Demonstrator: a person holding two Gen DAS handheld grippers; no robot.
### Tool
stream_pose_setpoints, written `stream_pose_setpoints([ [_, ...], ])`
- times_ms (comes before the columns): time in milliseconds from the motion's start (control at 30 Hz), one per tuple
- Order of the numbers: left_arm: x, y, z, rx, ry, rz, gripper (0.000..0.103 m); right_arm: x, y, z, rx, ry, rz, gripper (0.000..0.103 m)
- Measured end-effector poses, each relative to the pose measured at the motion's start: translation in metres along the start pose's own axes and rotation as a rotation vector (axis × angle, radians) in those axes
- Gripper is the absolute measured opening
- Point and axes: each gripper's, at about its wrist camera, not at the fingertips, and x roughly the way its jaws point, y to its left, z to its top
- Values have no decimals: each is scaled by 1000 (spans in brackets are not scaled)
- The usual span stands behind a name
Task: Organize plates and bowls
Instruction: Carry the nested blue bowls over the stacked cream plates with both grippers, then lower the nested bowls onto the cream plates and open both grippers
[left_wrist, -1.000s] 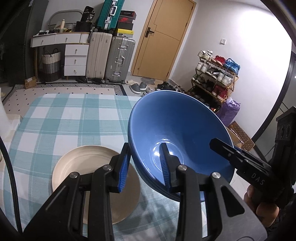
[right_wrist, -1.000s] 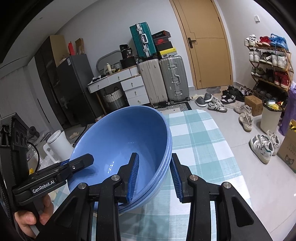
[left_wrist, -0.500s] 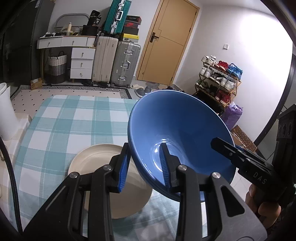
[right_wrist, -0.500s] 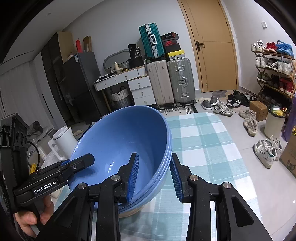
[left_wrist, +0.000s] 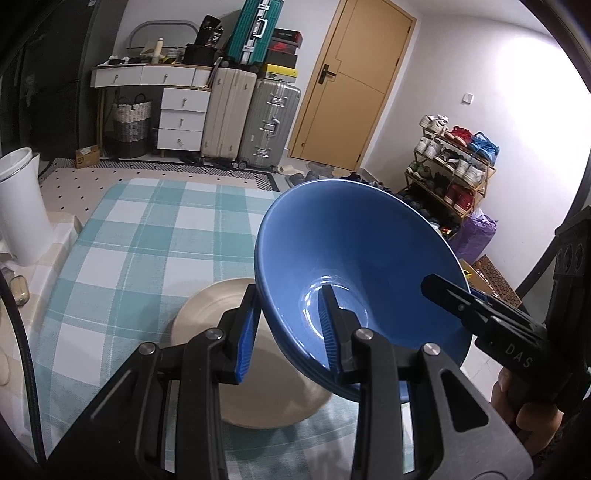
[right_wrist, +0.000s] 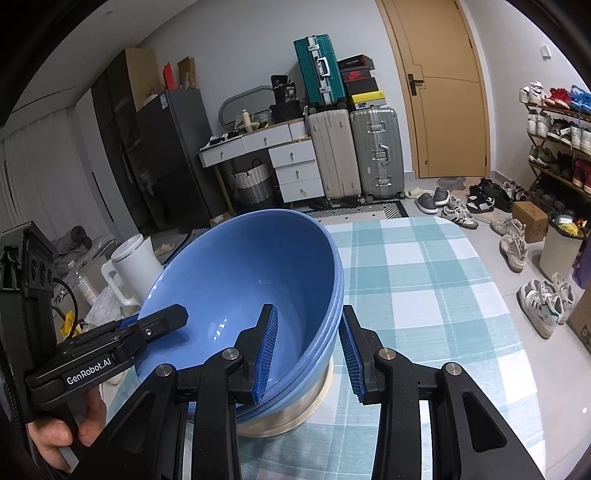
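Closer now comes the beige plate, sliding in under the blue bowls compared with a second ago, and in the right view the stack already sits right above it. Both tools grip the stack by the rim: left tool clenched on the near-left edge, right tool clamped on the opposite side, each with one pad inside and one outside. Layered rims show at least three bowls nested together; the top one holds nothing. Plate looks bare too, resting on the checked worktop. My read: bowls are gathered, stacking onto the plate is nearly done, and setting down and letting go remain. Whether the bottom bowl touches the plate yet, I can't tell.
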Motion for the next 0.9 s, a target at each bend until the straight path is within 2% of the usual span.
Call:
stream_pose_setpoints([
  [433,25,37,-1,-31,11,71,28,44,17,-3,-36,50,31,36],
  [900,80,71,-5,-43,48,112,28,93,17,-7,-55,106,33,36],
])
